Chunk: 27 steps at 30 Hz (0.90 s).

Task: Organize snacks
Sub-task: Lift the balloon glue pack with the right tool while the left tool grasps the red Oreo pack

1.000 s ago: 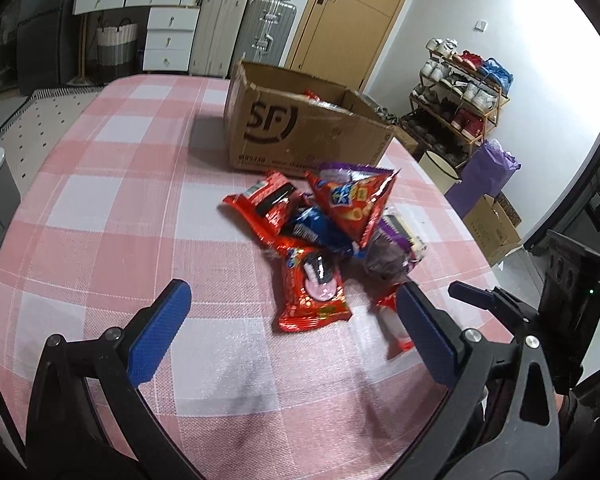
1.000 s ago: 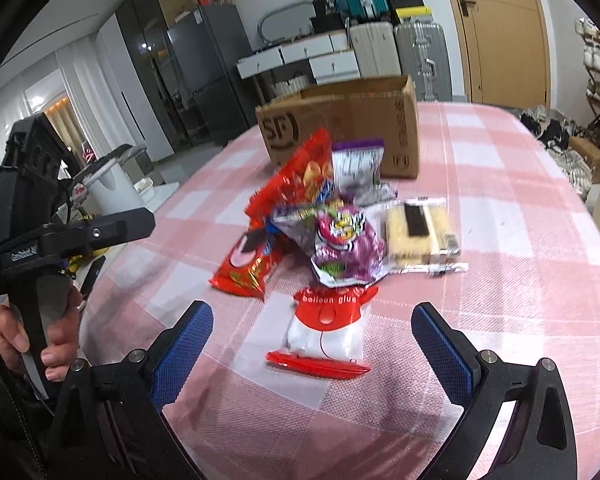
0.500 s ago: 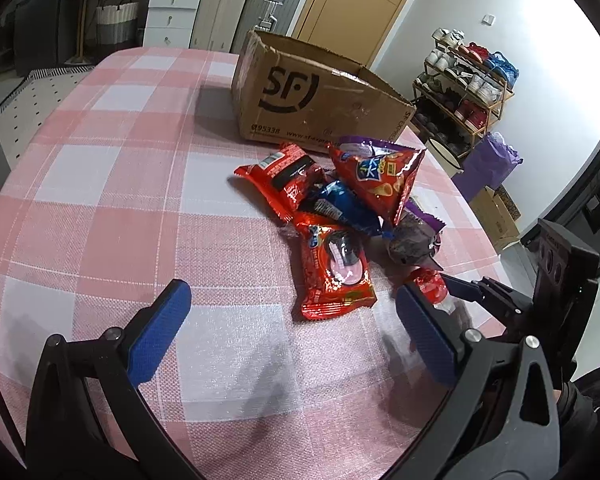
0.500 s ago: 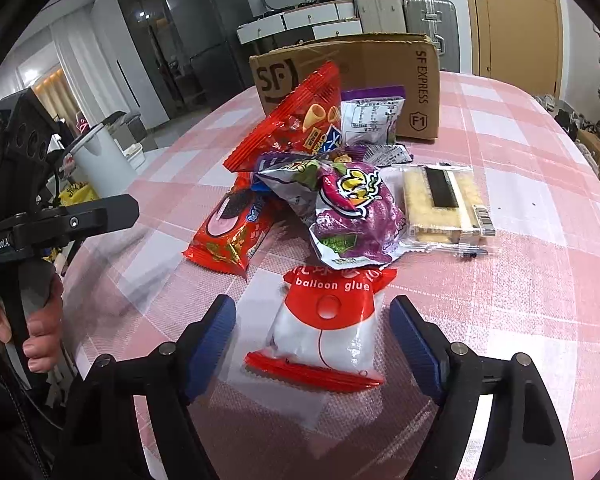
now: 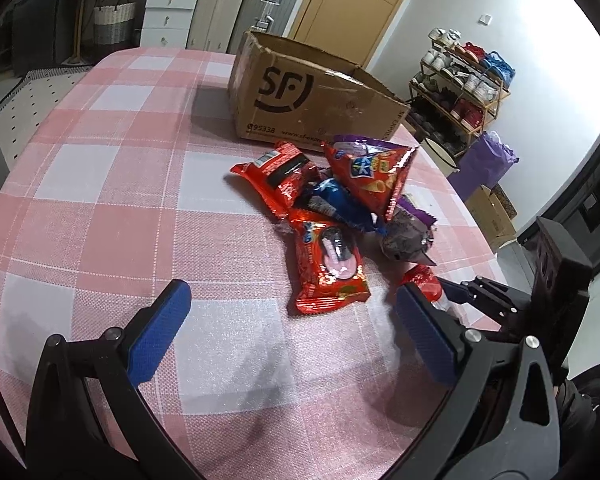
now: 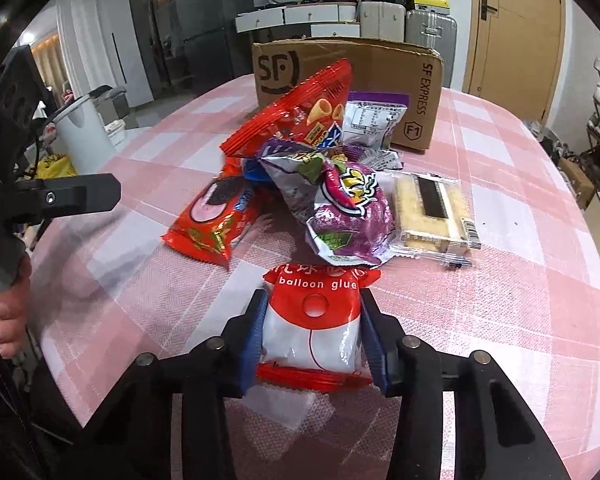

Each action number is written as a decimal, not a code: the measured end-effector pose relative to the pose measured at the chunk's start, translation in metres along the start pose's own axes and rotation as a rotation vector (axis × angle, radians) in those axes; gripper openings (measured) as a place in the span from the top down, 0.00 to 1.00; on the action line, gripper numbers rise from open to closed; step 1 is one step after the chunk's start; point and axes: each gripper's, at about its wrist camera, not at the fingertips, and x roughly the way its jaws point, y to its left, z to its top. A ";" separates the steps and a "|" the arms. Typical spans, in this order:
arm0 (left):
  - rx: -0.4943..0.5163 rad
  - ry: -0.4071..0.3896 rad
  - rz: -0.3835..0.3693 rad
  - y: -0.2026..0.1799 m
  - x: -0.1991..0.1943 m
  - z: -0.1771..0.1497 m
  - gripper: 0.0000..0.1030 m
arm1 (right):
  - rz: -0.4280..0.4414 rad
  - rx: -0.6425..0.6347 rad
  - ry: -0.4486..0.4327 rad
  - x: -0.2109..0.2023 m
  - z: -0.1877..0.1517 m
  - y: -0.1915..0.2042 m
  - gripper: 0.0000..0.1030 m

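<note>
A pile of snack packets lies on the pink checked tablecloth. My right gripper is shut on a red and white "balloon glue" packet at the near edge of the pile; the packet's red tip shows in the left wrist view. Behind it lie a purple bag, a red cone-snack bag, a red cookie packet and a clear pack of yellow cakes. My left gripper is open and empty above the cloth, just short of the red cookie packet.
An open brown SF cardboard box stands behind the pile. The table's right edge drops to a shoe rack and a purple bag. A white bin stands off the table's left side.
My right gripper moved forward and its fingers closed onto the balloon glue packet. My left gripper moved slightly closer to the pile, staying open.
</note>
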 end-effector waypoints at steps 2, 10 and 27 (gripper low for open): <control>0.011 0.001 0.005 -0.003 -0.001 0.000 0.01 | 0.020 0.027 -0.007 -0.003 -0.002 -0.003 0.58; 0.025 0.013 0.021 -0.014 -0.003 -0.001 0.01 | 0.066 0.055 -0.056 -0.022 -0.004 -0.006 0.58; 0.078 0.074 0.060 -0.038 0.027 0.003 0.01 | 0.084 0.130 -0.110 -0.046 -0.022 -0.035 0.58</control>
